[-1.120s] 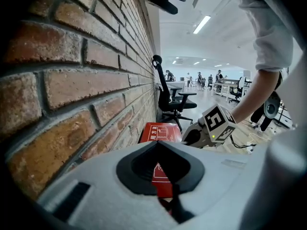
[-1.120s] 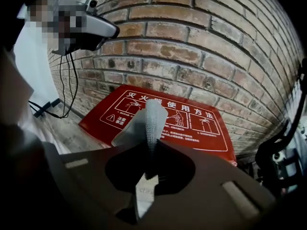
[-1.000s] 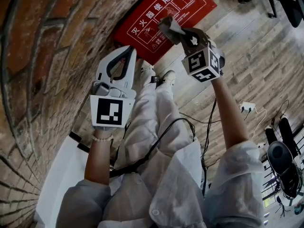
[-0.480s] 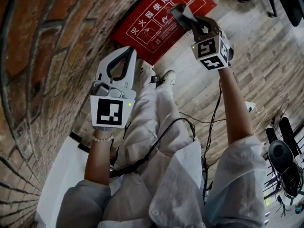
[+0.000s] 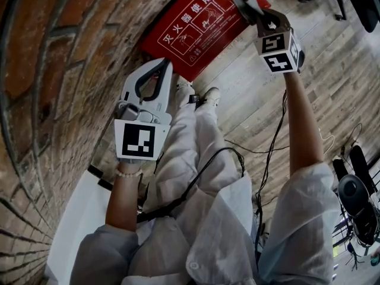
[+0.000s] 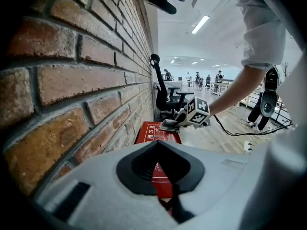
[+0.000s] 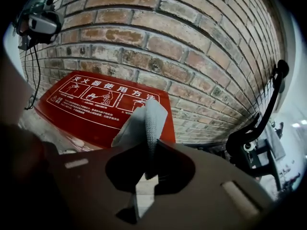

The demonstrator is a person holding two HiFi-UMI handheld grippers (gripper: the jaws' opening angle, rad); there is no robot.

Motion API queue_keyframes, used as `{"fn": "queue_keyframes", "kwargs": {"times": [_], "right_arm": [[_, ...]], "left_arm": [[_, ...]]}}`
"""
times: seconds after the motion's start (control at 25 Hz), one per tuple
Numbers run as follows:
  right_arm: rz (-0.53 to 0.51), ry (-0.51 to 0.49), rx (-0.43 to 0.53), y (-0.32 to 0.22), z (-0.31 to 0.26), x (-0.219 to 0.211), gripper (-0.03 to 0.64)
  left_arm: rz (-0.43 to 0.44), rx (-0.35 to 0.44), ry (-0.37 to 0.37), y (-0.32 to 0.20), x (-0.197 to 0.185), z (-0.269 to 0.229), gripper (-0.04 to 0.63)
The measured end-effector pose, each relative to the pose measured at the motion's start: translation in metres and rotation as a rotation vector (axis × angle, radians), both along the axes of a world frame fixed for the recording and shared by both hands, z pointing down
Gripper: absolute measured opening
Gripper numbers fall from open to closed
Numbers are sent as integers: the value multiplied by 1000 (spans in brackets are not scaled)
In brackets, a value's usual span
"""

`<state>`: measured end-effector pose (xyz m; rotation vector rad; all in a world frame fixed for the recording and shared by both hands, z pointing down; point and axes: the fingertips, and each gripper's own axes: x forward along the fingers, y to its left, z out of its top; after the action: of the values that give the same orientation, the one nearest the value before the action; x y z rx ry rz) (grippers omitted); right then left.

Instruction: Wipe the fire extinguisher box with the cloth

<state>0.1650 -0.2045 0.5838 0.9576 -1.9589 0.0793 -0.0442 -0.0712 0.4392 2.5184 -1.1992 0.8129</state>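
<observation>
Brick wall [image 7: 192,42] fills the background, with wooden floor [image 5: 332,70] below it. My right gripper [image 7: 149,145] has its jaws clamped on the grey cloth [image 7: 148,121] — a folded end sticks out past the tips, at the far end of the red fire extinguisher box [image 7: 91,104], which stands against the wall's foot. My left gripper [image 5: 163,64] hangs nearer me, beside the bricks — jaws closed on nothing, apart from the box.

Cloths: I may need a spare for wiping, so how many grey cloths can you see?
1. The grey cloth is pinched in the right gripper, over the far end of the red fire extinguisher box. Others may lie outside the views.
</observation>
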Motion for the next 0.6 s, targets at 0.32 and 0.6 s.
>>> {"fn": "queue_keyframes", "kwargs": {"times": [0.32,0.6], "right_arm": [[74,56,-3,-18,5,31,20],[97,70,-13,-22,8,39,20]], "left_arm": [[8,-3,-2,1,0,1,-2],[15,-1,2,2,2,2,-2]]}}
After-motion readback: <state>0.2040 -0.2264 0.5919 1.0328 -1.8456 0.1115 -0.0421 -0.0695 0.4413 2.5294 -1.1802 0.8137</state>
